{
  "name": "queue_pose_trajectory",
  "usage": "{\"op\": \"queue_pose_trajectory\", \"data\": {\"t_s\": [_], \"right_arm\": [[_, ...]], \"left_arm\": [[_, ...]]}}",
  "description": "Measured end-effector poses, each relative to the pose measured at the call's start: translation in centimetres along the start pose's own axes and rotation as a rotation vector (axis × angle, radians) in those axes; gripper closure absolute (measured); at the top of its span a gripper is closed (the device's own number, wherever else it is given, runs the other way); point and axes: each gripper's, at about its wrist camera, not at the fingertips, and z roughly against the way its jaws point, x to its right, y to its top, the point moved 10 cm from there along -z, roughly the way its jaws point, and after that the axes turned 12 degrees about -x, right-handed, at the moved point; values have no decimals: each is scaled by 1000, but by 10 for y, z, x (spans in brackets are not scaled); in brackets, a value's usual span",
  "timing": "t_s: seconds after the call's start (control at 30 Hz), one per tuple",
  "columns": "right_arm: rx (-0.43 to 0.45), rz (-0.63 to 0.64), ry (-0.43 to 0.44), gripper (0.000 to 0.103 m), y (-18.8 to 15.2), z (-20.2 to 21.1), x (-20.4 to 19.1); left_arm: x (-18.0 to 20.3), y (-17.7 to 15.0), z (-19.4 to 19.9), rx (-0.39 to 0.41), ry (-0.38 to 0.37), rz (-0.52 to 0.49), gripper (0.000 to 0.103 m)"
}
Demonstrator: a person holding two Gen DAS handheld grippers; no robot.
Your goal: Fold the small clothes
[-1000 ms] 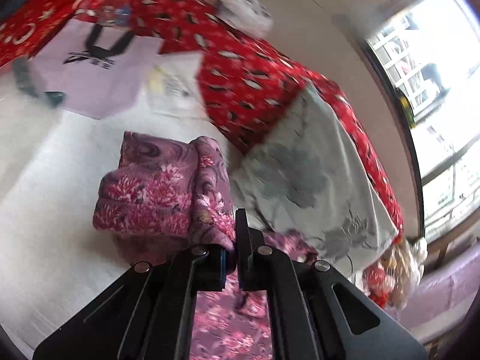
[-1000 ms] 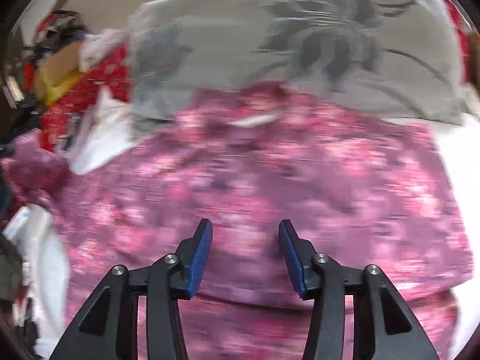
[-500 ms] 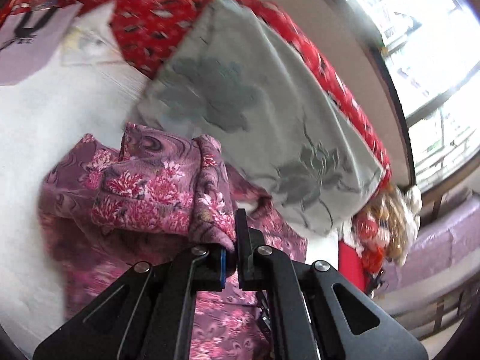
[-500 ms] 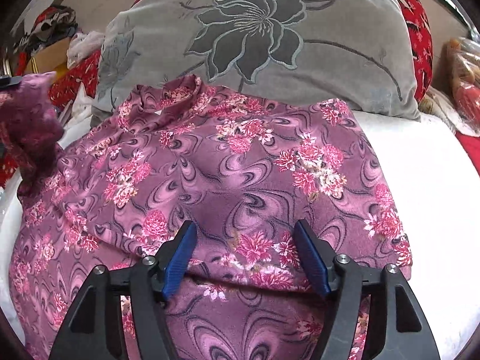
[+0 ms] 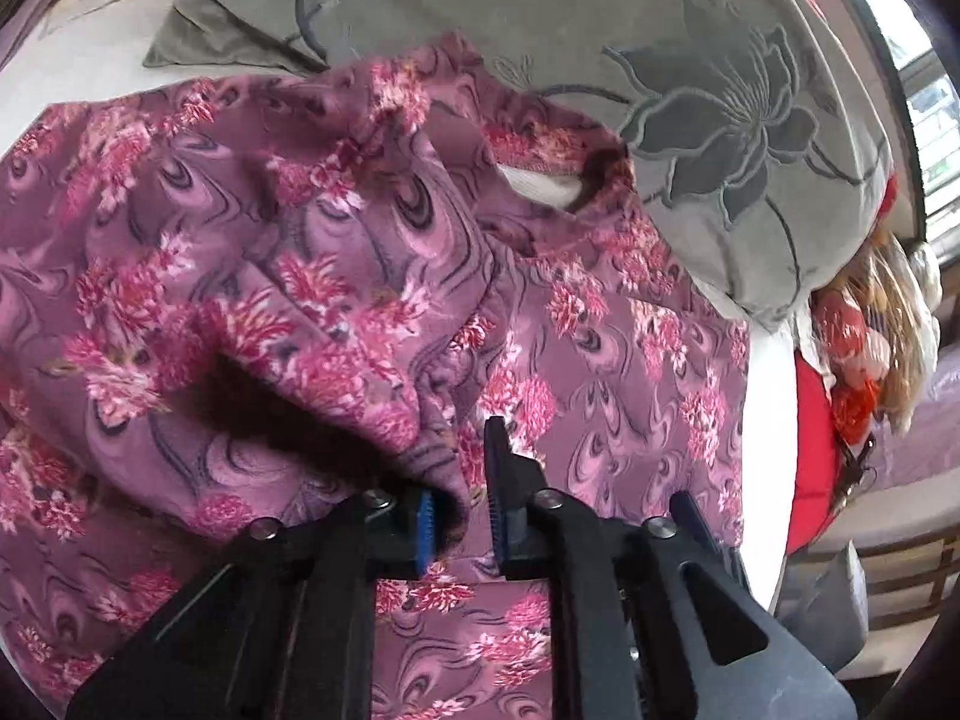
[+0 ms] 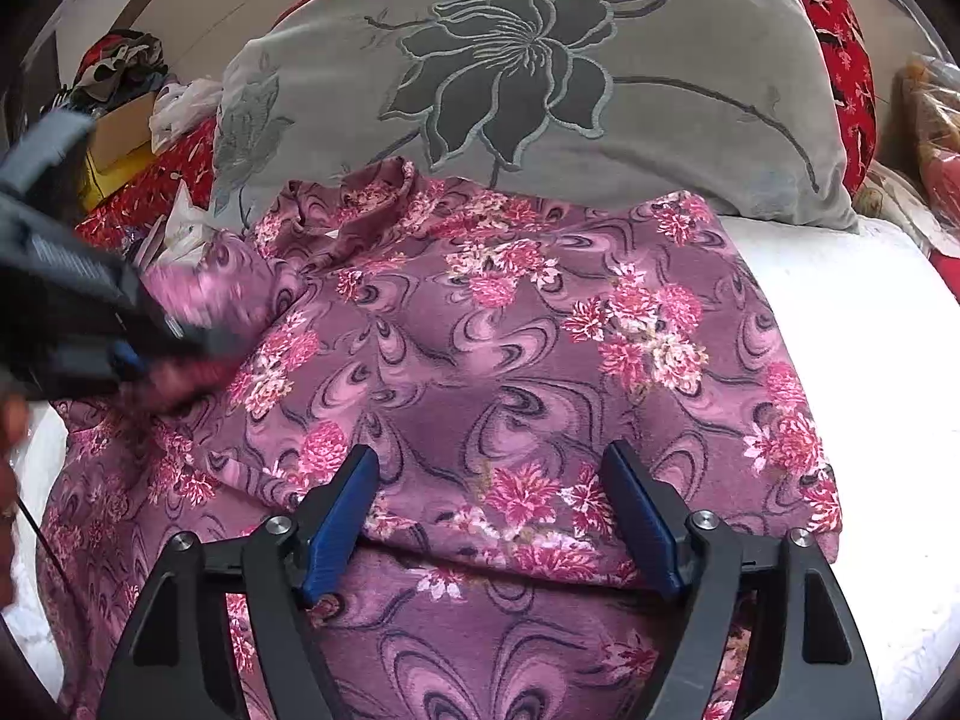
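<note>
- Main risk: my left hand-held gripper (image 5: 459,510) has its jaws only a little apart, w/ a bunched sleeve edge of the purple floral top (image 6: 510,360) lying between them. Can't tell if the pads actually bite the cloth or if it's just draped over the left one. If loose, the sleeve could slide out and flop anywhere.
- If the sleeve lands crooked, the fold on that side goes lumpy. There's already a dark hollow under the raised cloth, so it's not flat there.
- My right hand-held gripper (image 6: 492,516) is spread wide and holds nothing. It hovers low over the near part of the top, at a fold line. Could snag or drag the body if I push in w/o pinning it first.
- Cloth looks soft, thin and slippery-ish, so I reckon it shifts easily on the white bed sheet (image 6: 840,312).
- Grey flower pillow (image 6: 540,78) touches the neck end of the top. The collar is rucked up against it, so pulling that way may crumple it more.
- Where it is: the top lies spread on the bed, neck toward the pillow, near part doubled over.
- Look: purple w/ pink flower clusters and dark swirls. White inner lining shows at the neck opening (image 5: 540,186). Right side lies fairly smooth, left side bunched and lifted.
</note>
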Motion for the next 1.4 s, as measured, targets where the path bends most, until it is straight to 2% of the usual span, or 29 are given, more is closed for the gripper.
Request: {"op": "queue_pose_trajectory", "data": {"t_s": [0.1, 0.17, 0.2, 0.23, 0.3, 0.4, 0.47, 0.53, 0.57, 0.67, 0.77, 0.83, 0.87, 0.9, 1.0, 1.1, 1.23, 1.4], "right_arm": [[-4, 1, 0, 23, 0, 0, 0], [-17, 4, -7, 23, 1, 0, -1], [-30, 6, -13, 23, 2, 0, -1], [-44, 1, -24, 24, 3, 1, -1], [-54, -35, -20, 24, 9, 7, -3], [17, -56, 59, 24, 27, 29, -26], [46, -5, 88, 24, 40, 39, -55], [30, 88, 88, 24, 44, 39, -88], [19, 161, 62, 24, 45, 36, -108], [2, 324, -53, 24, 44, 16, -147], [-45, 327, -147, 27, 48, -11, -155], [-47, 294, -128, 50, 51, -17, -156], [-55, 274, -87, 80, 53, -17, -156], [-60, 238, -38, 89, 56, -15, -152], [2, 138, 46, 91, 65, 8, -132], [20, -7, 125, 91, 69, 30, -92], [21, -159, 145, 92, 63, 43, -34], [-20, -318, 182, 90, 34, 39, 22]], "left_arm": [[-3, -13, 18, -36, -56, -14, 73], [-16, -25, 49, 7, -142, -10, 68], [-24, -29, 60, 23, -156, -6, 57], [-39, -33, 75, 58, -166, 8, 51], [-71, -38, 94, 116, -175, 55, 51], [-121, -39, 96, 123, -202, 180, 51], [-151, -41, 84, 93, -232, 284, 51], [-162, -43, 75, 75, -305, 347, 51], [-165, -43, 73, 80, -336, 365, 51], [-160, -44, 72, 81, -349, 365, 51], [-159, -45, 71, 74, -347, 365, 51], [-159, -45, 70, 73, -347, 362, 51], [-158, -45, 69, 74, -347, 359, 51], [-160, -44, 69, 75, -346, 356, 51], [-161, -44, 70, 81, -339, 346, 51], [-161, -45, 70, 93, -324, 332, 51], [-158, -48, 71, 96, -311, 325, 51], [-159, -55, 72, 83, -319, 328, 51]]}}
